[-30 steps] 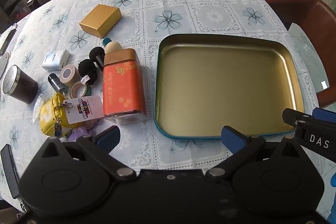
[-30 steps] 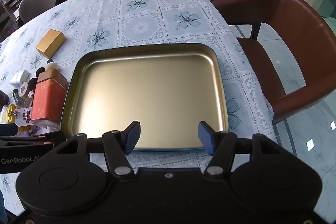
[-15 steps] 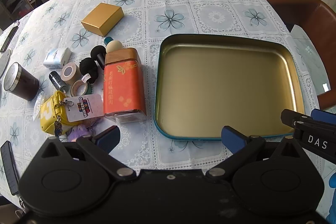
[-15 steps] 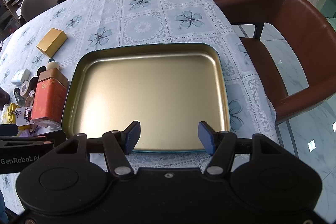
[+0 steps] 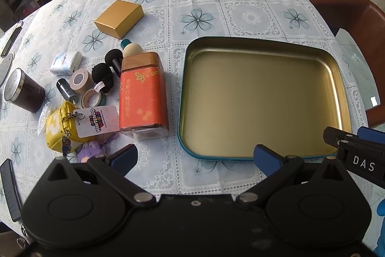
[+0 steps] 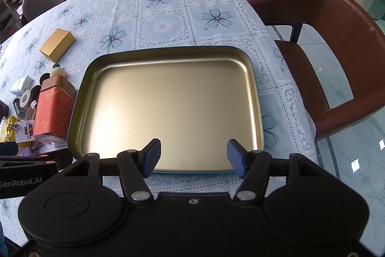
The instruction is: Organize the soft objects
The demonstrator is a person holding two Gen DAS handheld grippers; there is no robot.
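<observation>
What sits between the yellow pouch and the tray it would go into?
The orange tea tin lies on the tablecloth between the yellow pouch and the tray. The pouch's Nintendo tag touches the tin's side. Lifting over it should clear.

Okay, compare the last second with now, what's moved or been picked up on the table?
Nothing was taken hold of or let go. Only the cameras drifted a little, so the scene sits slightly lower in both views. The left gripper and right gripper stay open and empty above the near edge of the tin tray, which holds nothing. The yellow pouch, purple plush and orange tin lie where they were.
</observation>
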